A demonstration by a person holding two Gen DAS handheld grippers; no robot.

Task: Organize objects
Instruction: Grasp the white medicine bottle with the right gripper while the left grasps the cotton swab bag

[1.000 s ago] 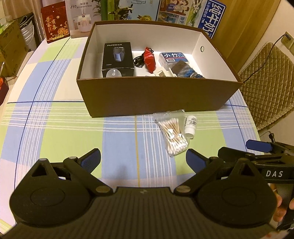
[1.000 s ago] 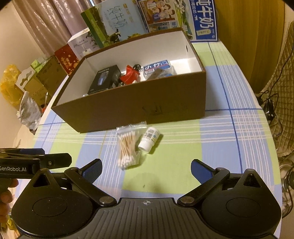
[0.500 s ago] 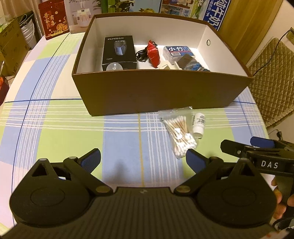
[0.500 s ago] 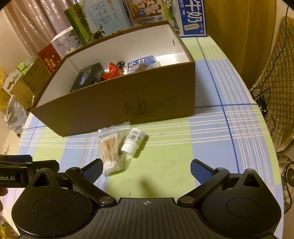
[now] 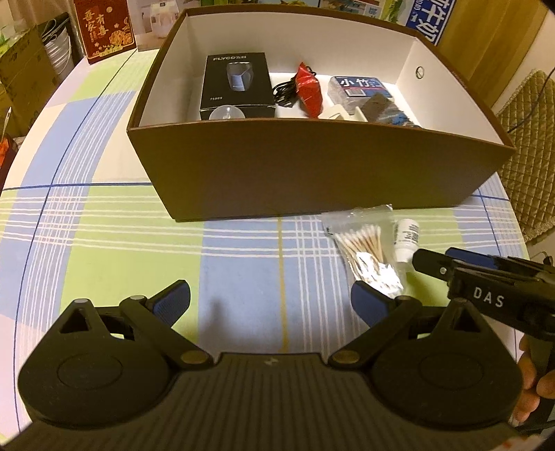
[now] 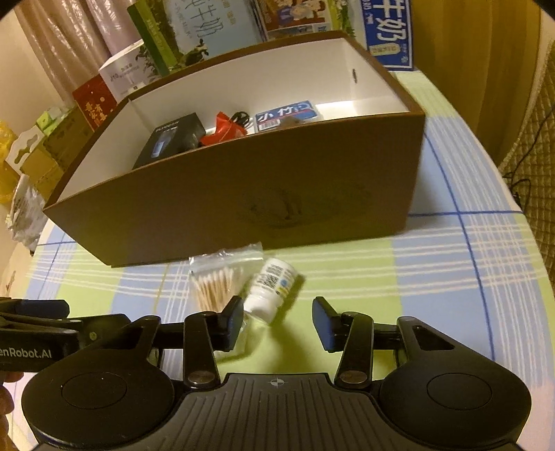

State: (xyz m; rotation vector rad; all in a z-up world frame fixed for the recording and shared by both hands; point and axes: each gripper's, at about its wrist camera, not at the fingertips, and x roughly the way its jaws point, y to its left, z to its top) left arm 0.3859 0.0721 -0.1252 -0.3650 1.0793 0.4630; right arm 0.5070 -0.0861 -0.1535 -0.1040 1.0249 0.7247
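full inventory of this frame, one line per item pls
storage box: 1, brown outside, white inside, on table
black product box: 1, inside storage box, left
red packet: 1, inside, middle, beside black cable
blue-label pack: 1, inside, right
cotton swab bag: 1, clear, on table before the box
small bottle: 1, white, lying beside the swabs
tablecloth: 1, green, blue and white check
cartons: several, behind the box
left gripper: black, blue fingers, open, empty
right gripper: open, fingers either side of the bottle's cap end

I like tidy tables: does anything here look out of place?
Yes: a bag of cotton swabs and a small white bottle, tipped on its side, lie outside the brown box.
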